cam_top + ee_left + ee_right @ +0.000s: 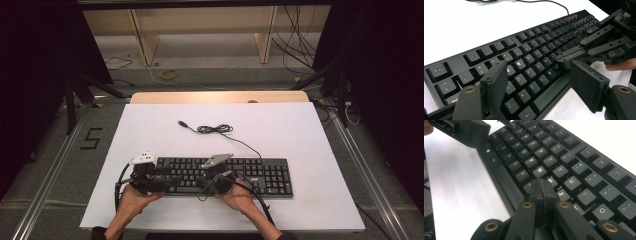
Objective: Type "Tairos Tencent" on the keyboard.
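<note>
I'm working a black keyboard (225, 176) that lies flat near my edge of the white table (150, 130), its cable (220, 130) loose behind it. My right gripper (543, 185) has its jaws pressed together with nothing between them, the joined tip down among the middle letter keys near H, so I judge a keypress is in hand; how much typing is left I can't tell. My left gripper (537, 75) hovers with jaws wide over the left letter keys. Both hands sit low at the keyboard's near edge.
</note>
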